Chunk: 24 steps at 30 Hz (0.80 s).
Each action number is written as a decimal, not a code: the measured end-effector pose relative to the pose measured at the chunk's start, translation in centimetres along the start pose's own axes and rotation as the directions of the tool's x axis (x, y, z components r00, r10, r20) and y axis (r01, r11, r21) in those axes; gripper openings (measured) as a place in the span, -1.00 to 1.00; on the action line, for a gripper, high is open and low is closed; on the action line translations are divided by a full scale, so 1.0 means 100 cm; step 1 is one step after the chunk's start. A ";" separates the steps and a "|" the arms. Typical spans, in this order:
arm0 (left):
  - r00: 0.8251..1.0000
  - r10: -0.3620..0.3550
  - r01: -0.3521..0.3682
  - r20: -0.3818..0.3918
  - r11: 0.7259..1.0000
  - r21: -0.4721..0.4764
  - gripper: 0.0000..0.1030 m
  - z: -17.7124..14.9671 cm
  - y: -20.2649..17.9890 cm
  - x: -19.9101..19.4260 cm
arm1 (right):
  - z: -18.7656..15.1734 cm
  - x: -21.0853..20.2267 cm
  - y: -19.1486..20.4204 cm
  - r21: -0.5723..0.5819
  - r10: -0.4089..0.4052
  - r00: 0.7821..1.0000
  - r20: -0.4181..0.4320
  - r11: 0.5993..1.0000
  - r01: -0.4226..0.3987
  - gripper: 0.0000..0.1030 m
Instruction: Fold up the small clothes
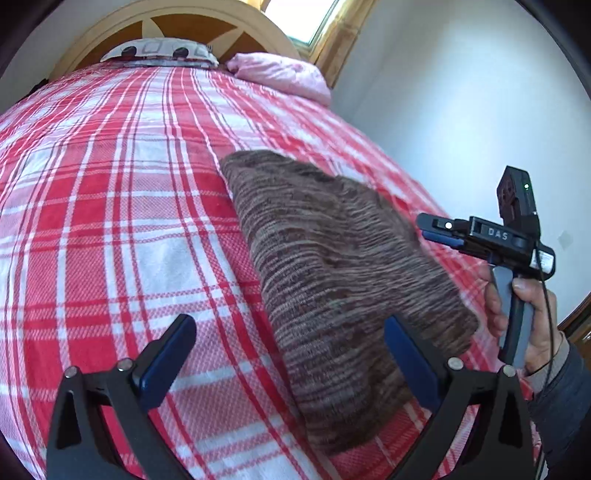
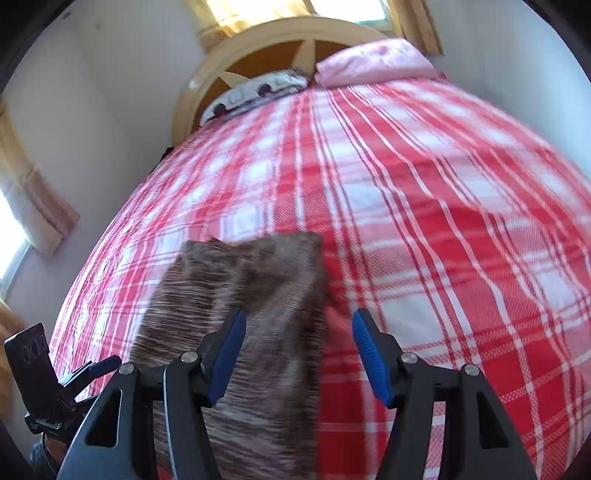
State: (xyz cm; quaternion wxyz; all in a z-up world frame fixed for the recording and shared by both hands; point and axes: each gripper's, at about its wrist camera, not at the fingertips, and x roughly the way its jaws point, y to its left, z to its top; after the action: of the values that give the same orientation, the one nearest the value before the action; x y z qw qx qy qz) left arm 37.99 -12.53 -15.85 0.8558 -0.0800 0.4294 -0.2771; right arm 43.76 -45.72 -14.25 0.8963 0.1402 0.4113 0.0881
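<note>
A brown striped knit garment (image 1: pixel 332 280) lies folded in a long flat shape on the red-and-white plaid bedspread (image 1: pixel 110 221). My left gripper (image 1: pixel 288 350) hovers open and wide over its near end, the right finger above the cloth and the left finger above bare bedspread. In the right wrist view the same garment (image 2: pixel 251 288) is blurred. My right gripper (image 2: pixel 299 350) is open above its right edge, with nothing pinched. A hand (image 1: pixel 517 306) holds the right gripper (image 1: pixel 439 230) beside the garment's right side. The left gripper (image 2: pixel 103 363) shows at the lower left.
A pink pillow (image 1: pixel 284 74) and a patterned pillow (image 1: pixel 159 50) rest against the curved wooden headboard (image 1: pixel 184 22) at the far end. A white wall (image 1: pixel 461 110) runs close along the bed's right edge. Bare bedspread (image 2: pixel 443 240) stretches to the garment's right in the right wrist view.
</note>
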 end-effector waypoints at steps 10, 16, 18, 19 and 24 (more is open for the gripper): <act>0.996 -0.020 0.023 -0.083 0.999 0.028 0.83 0.008 -0.021 0.030 | -0.001 0.048 -0.025 0.108 0.134 0.989 -0.064 0.986 -0.127 0.18; 0.992 -0.060 0.058 -0.111 0.998 -0.024 0.71 0.012 -0.017 0.041 | 0.008 0.071 -0.024 0.129 0.233 0.967 -0.098 0.967 -0.220 0.18; 0.992 -0.055 0.053 -0.113 0.998 -0.019 0.62 0.013 -0.018 0.043 | 0.009 0.075 -0.026 0.149 0.251 0.963 -0.100 0.961 -0.235 0.12; 0.992 -0.051 0.050 -0.113 0.999 -0.010 0.58 0.013 -0.019 0.042 | 0.010 0.077 -0.027 0.156 0.258 0.961 -0.099 0.958 -0.241 -0.02; 0.996 -0.028 0.029 -0.082 1.000 0.006 -0.07 0.015 -0.020 0.037 | 0.008 0.074 -0.025 0.161 0.277 0.957 -0.091 0.952 -0.260 -0.49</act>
State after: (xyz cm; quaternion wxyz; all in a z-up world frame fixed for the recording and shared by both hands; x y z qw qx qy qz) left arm 40.07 -16.37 -16.73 0.8337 -0.0718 0.4619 -0.2939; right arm 49.23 -46.25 -19.81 0.8385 0.2556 0.4437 0.1862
